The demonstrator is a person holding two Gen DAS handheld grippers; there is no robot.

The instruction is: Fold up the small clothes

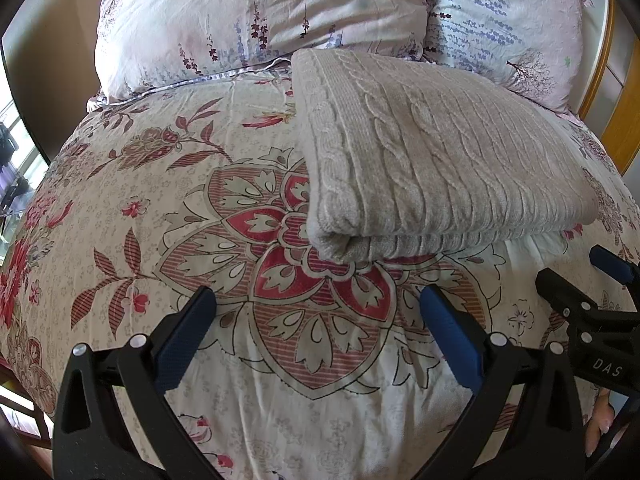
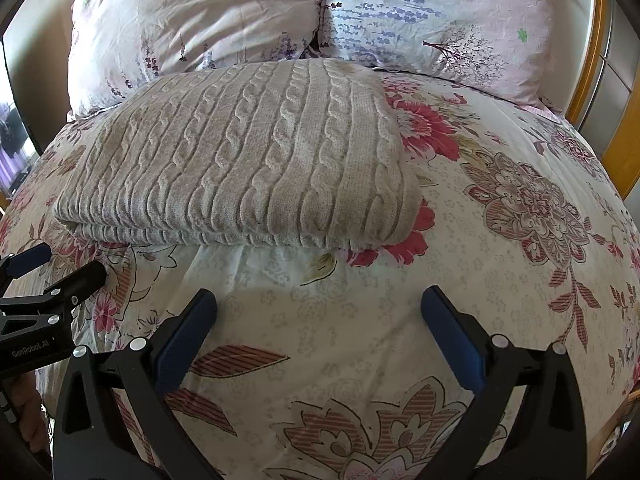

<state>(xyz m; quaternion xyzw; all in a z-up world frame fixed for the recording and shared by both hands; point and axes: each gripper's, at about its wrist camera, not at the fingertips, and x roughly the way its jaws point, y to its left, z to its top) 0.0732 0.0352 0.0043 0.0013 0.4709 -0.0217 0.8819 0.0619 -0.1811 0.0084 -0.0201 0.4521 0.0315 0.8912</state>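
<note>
A cream cable-knit sweater (image 1: 432,160) lies folded into a neat rectangle on the floral bed quilt (image 1: 160,240), just ahead of both jaws. The left gripper (image 1: 318,308) and right gripper (image 2: 318,308) hang released and empty, so the folding looks finished.

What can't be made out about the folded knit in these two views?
- Knit garment: folded shut, so its type, sleeves and neckline are hidden in both views.
- Its far edge meets the pillows; overlap unclear.
- Underside: hidden against the bedspread.

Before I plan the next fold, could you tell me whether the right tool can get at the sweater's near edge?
Probably yes: the right tool is open, and only bare quilt lies between it and the folded sweater.
</note>
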